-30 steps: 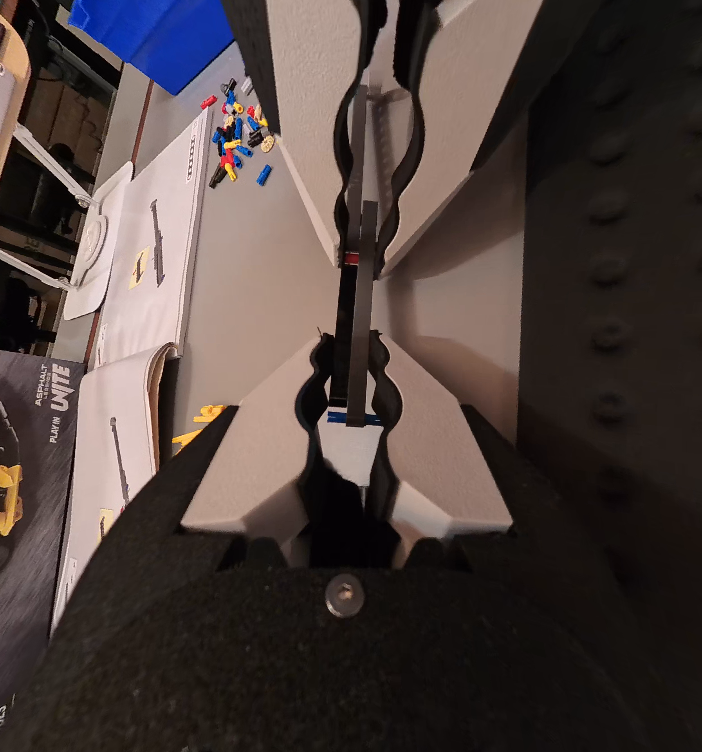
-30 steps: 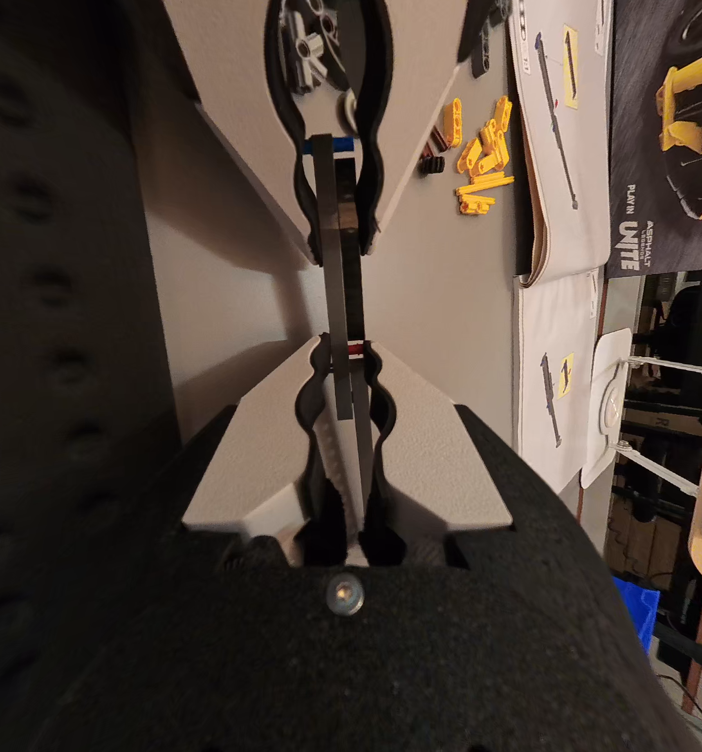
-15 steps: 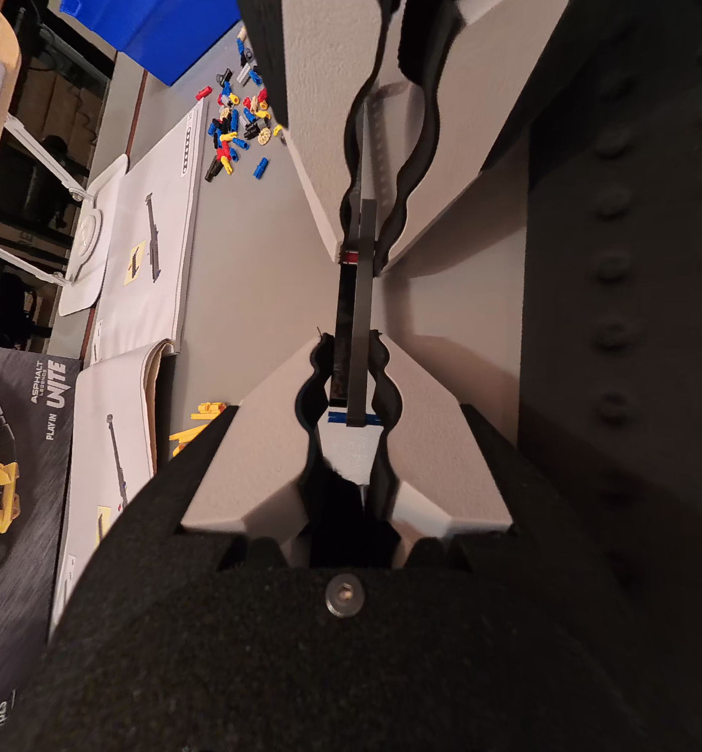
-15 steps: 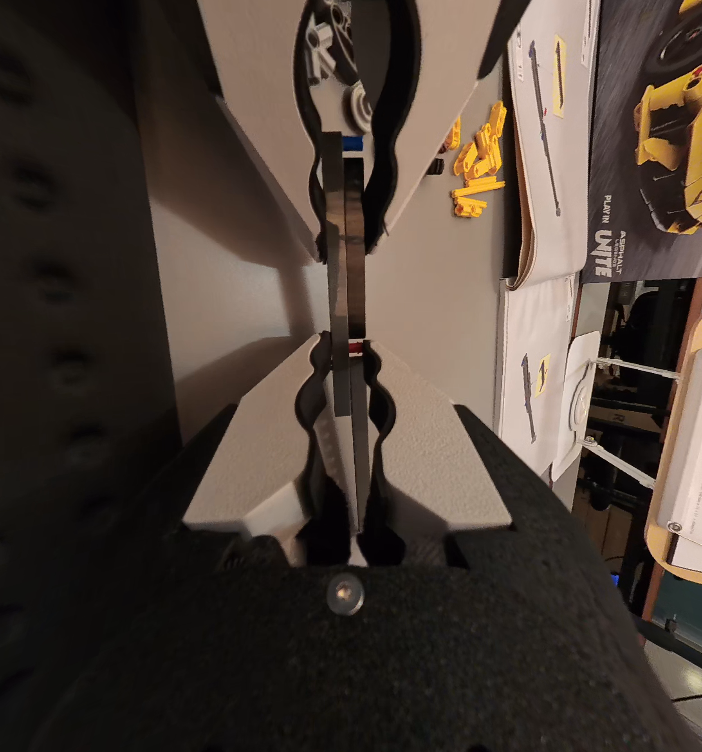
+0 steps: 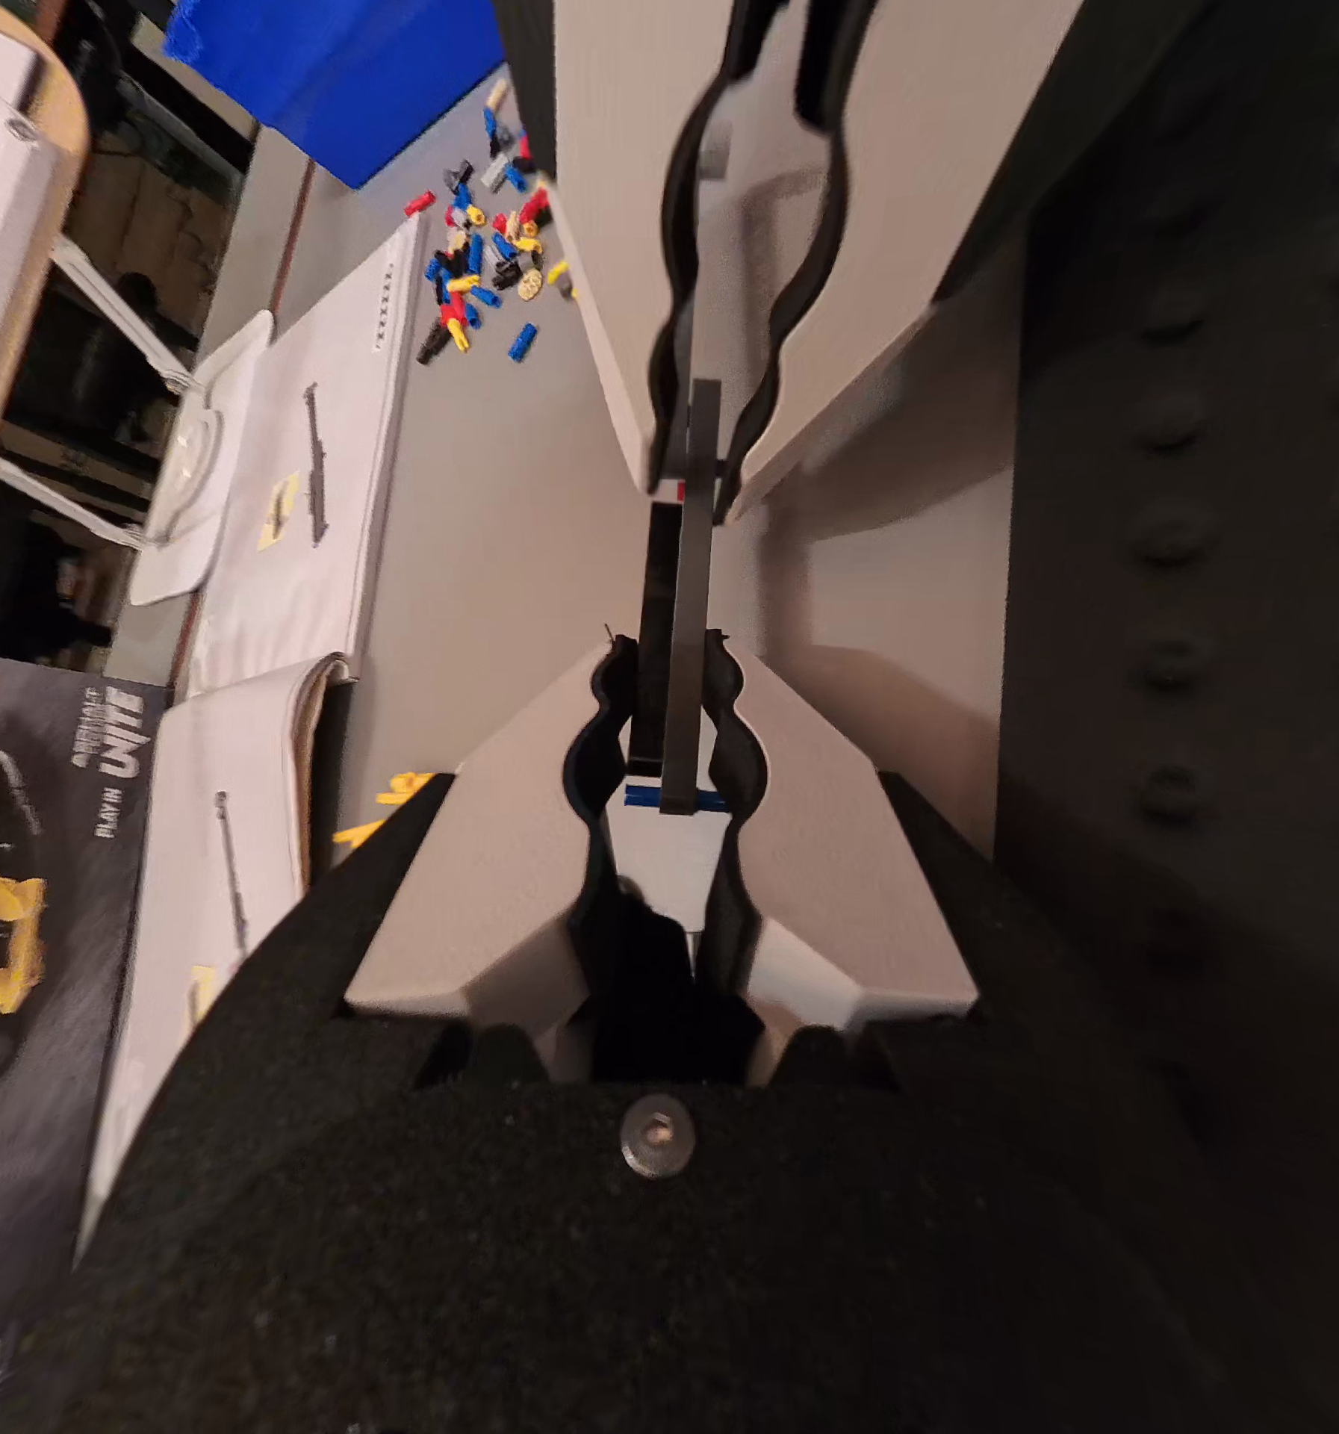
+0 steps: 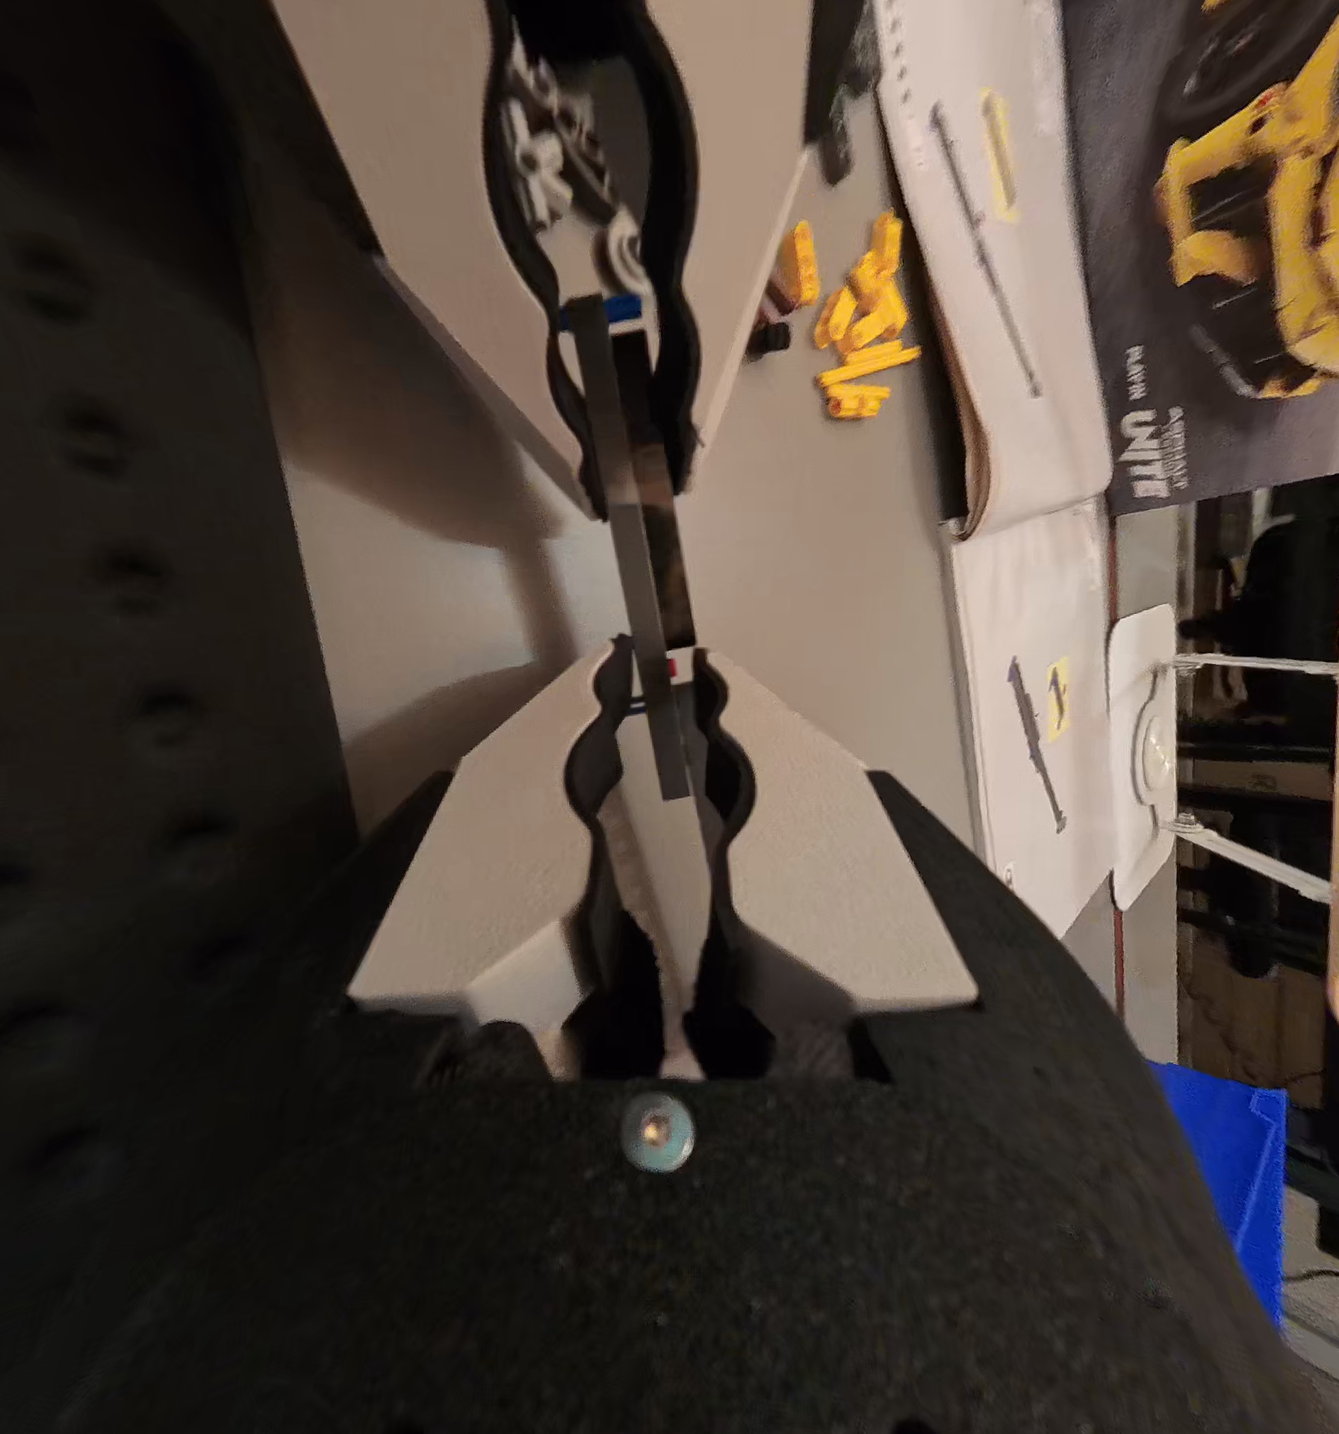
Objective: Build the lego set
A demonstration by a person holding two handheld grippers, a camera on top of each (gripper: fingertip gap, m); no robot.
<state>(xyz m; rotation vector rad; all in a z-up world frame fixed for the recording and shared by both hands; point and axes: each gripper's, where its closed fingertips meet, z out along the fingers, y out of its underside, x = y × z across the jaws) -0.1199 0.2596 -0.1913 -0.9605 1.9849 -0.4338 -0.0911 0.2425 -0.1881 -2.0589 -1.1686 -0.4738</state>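
A long thin Lego assembly of a black beam and a dark grey beam (image 5: 681, 574) side by side spans the gap between my two grippers, which face each other above the grey table. My left gripper (image 5: 670, 648) is shut on the end with a blue pin (image 5: 639, 793). My right gripper (image 6: 662, 656) is shut on the other end, where a red pin (image 6: 674, 667) shows. In the right wrist view the assembly (image 6: 650, 574) leans left toward the left gripper (image 6: 635, 473). In the left wrist view the right gripper (image 5: 693, 473) is at the top.
A pile of small coloured pins (image 5: 487, 264) lies by a blue bin (image 5: 340, 70). Open instruction booklets (image 5: 309, 481) and the set's box with a yellow car (image 5: 22, 892) lie at the table's side. Yellow pieces (image 6: 860, 318) and grey and black parts (image 6: 550, 163) lie beyond. Some 4 centimeters of space lies between my two pairs of fingers.
Both grippers keep their hold on the assembly. Both views have swung and blurred a little; in the right wrist view the far end of the assembly now leans further left.
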